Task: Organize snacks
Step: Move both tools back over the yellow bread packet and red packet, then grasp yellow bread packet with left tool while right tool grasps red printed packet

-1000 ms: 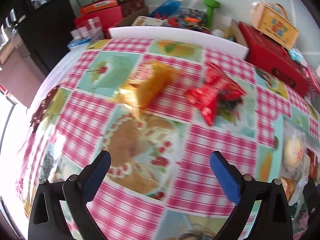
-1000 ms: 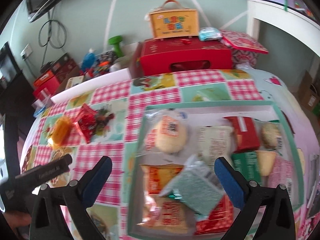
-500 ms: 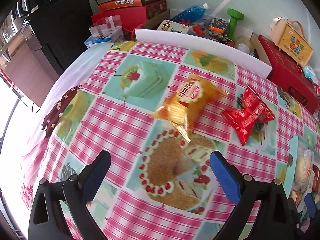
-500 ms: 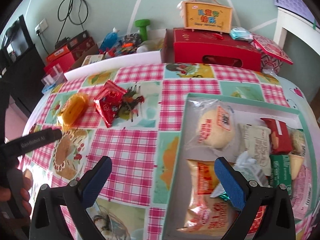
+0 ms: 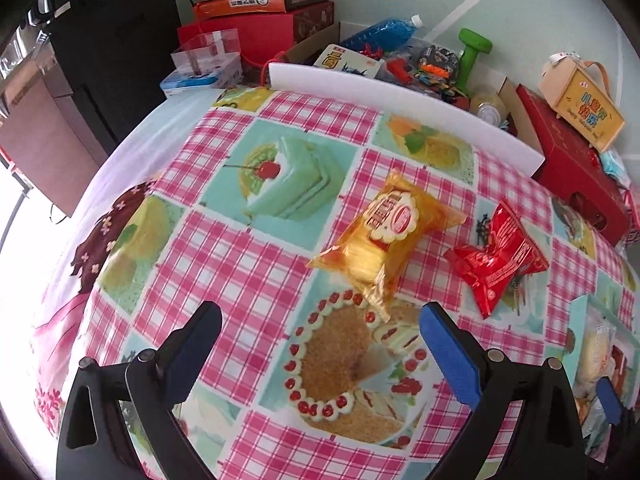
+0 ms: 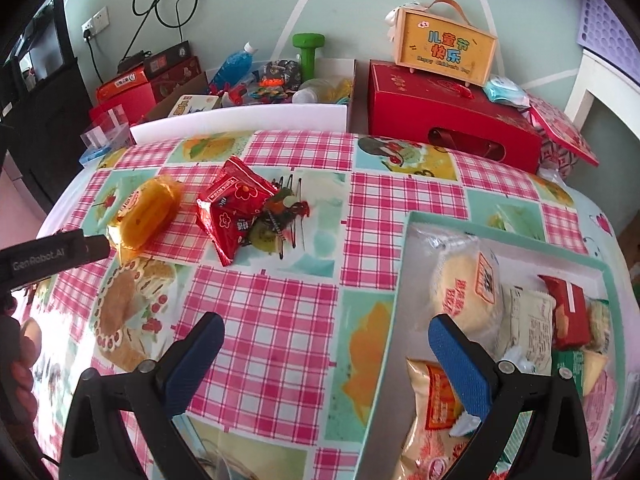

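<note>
An orange snack pack (image 5: 384,236) lies on the checked tablecloth, also in the right wrist view (image 6: 145,212). A red snack pack (image 5: 498,262) lies to its right (image 6: 232,208). My left gripper (image 5: 320,344) is open and empty, just short of the orange pack; it shows as a black bar in the right wrist view (image 6: 52,256). My right gripper (image 6: 326,356) is open and empty, over the left edge of a teal tray (image 6: 404,264) that holds several wrapped snacks, among them a round pale bun (image 6: 466,284).
The teal tray's corner shows at the right of the left wrist view (image 5: 580,312). A white foam strip (image 6: 240,122) runs along the table's far edge. Behind it stand red boxes (image 6: 448,112), a yellow gift case (image 6: 444,50), a green dumbbell (image 6: 308,50) and clutter.
My left gripper has moved closer to the orange pack. My right gripper has swung left, from over the tray's middle to its left edge. Both stayed open.
</note>
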A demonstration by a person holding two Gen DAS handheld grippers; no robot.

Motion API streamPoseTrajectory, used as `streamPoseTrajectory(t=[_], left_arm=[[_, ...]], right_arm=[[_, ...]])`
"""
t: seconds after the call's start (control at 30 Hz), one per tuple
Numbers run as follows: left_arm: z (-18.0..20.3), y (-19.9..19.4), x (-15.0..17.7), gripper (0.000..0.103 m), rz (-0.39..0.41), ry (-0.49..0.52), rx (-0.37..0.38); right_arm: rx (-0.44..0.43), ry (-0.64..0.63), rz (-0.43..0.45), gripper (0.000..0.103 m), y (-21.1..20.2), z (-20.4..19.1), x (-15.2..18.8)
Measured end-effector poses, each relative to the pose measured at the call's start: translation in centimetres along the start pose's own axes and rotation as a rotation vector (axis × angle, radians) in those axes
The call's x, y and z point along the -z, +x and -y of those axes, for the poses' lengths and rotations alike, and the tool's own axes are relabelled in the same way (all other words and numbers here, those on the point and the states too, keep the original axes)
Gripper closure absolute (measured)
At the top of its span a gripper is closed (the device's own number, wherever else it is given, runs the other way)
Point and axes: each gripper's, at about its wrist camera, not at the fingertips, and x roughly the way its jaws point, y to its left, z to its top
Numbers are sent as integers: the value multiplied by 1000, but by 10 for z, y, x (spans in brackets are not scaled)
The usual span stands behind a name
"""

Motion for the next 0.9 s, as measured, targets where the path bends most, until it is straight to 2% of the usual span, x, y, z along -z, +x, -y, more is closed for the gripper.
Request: streamPoseTrajectory(t=[0.27, 0.47, 0.6, 0.7, 0.77, 0.9], left_arm=[[-3, 6, -23, 4, 1, 24, 37], [6, 12, -50, 4, 20, 41, 58], [14, 23, -61, 4, 12, 70, 56], [16, 34, -65, 4, -3, 61, 89], [18, 42, -66, 4, -17, 61, 107], [22, 55, -66, 5, -26, 64, 105]], right_arm=[[-60, 32, -11, 0, 17, -4, -26], [-183, 107, -26, 0, 36, -13, -54], [-205, 122, -32, 0, 55, -24, -64], [-210, 127, -39, 0, 70, -33, -68], [-219, 132, -46, 3, 78, -36, -71], [-222, 145, -46, 17, 87, -41, -75]])
